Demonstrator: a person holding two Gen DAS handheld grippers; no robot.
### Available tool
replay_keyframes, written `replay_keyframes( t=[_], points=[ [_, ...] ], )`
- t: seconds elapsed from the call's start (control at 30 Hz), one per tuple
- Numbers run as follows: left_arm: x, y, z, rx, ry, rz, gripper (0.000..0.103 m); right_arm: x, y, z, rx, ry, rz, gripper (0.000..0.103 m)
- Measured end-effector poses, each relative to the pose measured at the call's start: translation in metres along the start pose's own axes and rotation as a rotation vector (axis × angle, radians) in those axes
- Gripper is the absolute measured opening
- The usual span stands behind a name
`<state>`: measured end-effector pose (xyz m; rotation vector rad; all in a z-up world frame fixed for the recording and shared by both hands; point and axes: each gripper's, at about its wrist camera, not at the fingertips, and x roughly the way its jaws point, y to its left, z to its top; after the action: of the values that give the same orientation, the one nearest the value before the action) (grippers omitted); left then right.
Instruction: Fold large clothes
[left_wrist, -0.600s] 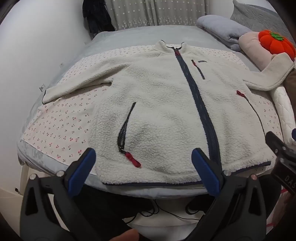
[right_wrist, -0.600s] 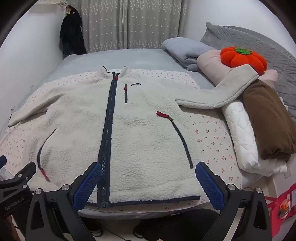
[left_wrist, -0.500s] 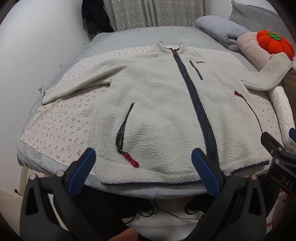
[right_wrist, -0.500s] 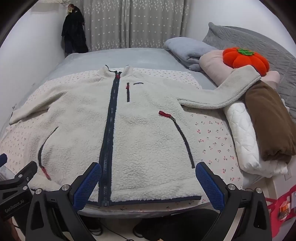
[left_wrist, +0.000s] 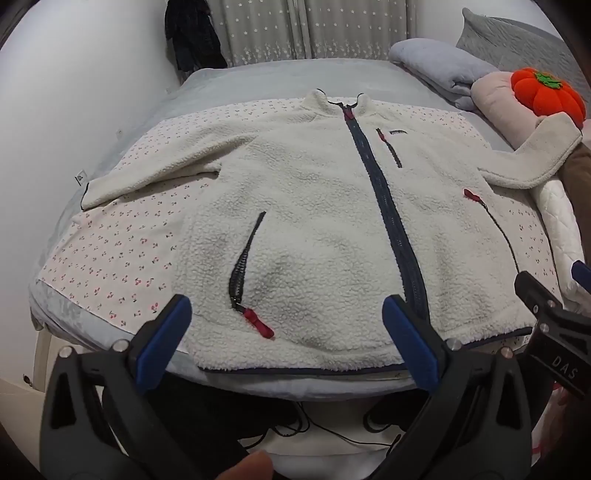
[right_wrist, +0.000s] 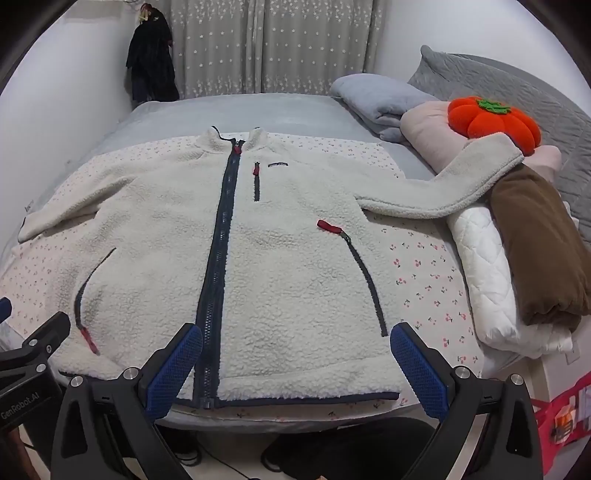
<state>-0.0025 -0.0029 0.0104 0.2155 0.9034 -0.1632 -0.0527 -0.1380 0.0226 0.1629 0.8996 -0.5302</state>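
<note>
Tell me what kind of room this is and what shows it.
Most likely a bedroom: a bed with a grey cover fills the view, folded blankets and a pumpkin-shaped cushion are piled along one side, and star-patterned curtains hang behind it. A fleece jacket lies spread flat on the bed.

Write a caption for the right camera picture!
Open right tongs hover over a white fleece spread flat on the bed.

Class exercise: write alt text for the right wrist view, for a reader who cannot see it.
A cream fleece jacket lies zipped and flat, front up, on a cherry-print sheet on a bed, one sleeve draped onto stacked bedding beside an orange pumpkin cushion. The right hand-held gripper hangs open at the jacket's hem, holding nothing.
</note>
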Motion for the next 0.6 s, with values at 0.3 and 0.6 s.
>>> replay_keyframes(
  t=[0.3, 0.6],
  points=[
    [-0.0001, 0.0006, -0.0005, -0.001, -0.006, 0.001, 0.103, 0.0011, -0.0004, 0.0023, 0.001, 0.002, 0.002, 0.103],
    [0.0000, 0.0016, -0.0003, -0.004, -0.004, -0.005, 0.103, 0.0009, 0.0002, 0.0024, -0.006, 0.002, 0.015, 0.103]
  ],
)
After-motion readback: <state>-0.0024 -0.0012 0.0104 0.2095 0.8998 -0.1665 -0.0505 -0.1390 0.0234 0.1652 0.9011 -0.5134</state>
